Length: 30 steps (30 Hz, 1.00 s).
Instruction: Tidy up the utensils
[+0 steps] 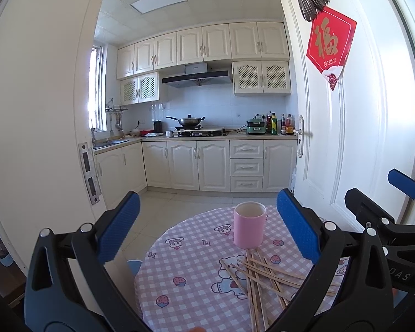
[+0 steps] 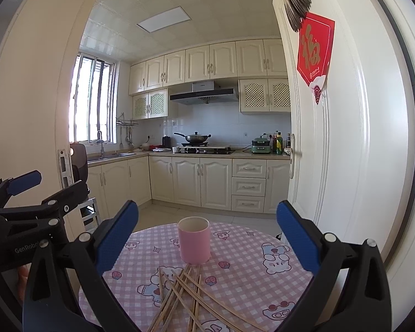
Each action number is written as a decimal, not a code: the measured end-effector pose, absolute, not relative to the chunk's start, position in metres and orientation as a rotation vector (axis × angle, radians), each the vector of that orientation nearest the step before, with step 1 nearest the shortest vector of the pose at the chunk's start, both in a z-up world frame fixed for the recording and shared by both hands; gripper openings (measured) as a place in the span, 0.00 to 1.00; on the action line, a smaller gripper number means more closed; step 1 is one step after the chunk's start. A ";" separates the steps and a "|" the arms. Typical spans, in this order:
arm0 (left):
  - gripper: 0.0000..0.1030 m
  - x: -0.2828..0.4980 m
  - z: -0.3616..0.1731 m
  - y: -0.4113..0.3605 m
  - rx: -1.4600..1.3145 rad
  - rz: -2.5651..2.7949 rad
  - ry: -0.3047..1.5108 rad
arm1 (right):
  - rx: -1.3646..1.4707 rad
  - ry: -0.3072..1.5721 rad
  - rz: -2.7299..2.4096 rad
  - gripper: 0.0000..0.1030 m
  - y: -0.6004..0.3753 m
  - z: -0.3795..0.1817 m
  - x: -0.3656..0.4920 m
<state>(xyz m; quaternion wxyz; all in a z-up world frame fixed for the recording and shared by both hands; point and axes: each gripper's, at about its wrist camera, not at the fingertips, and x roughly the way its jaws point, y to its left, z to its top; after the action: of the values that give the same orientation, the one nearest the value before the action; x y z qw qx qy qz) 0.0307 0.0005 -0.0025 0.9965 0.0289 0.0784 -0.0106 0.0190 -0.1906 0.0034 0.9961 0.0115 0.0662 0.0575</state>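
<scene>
A pink cup point(image 1: 249, 225) stands upright and empty on a round table with a pink checked cloth point(image 1: 185, 251); it also shows in the right wrist view point(image 2: 194, 240). Several wooden chopsticks point(image 1: 258, 279) lie crossed in a loose pile just in front of the cup, also seen in the right wrist view point(image 2: 184, 296). My left gripper point(image 1: 207, 227) is open and empty, held above the table's near side. My right gripper point(image 2: 207, 235) is open and empty, beside the left one; it shows in the left wrist view point(image 1: 384, 207).
An open white door point(image 1: 345, 138) with a red paper sign stands to the right of the table. Beyond is a kitchen with white cabinets point(image 1: 196, 166), a stove with a wok point(image 1: 189, 121) and a sink point(image 1: 110, 141) at the left. A door frame point(image 1: 41, 138) stands left.
</scene>
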 end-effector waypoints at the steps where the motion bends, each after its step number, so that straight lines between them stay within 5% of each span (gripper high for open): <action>1: 0.94 0.031 -0.003 0.001 0.057 -0.021 0.157 | 0.022 0.133 0.117 0.93 -0.191 0.004 0.019; 30: 0.94 0.034 -0.004 0.002 0.054 -0.009 0.161 | 0.025 0.143 0.136 0.93 -0.190 0.001 0.022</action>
<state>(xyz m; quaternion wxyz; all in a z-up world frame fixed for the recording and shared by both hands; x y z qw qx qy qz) 0.0342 0.0017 -0.0044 0.9964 0.0271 0.0803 -0.0044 0.0219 -0.1901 0.0005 0.9951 0.0123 0.0711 0.0679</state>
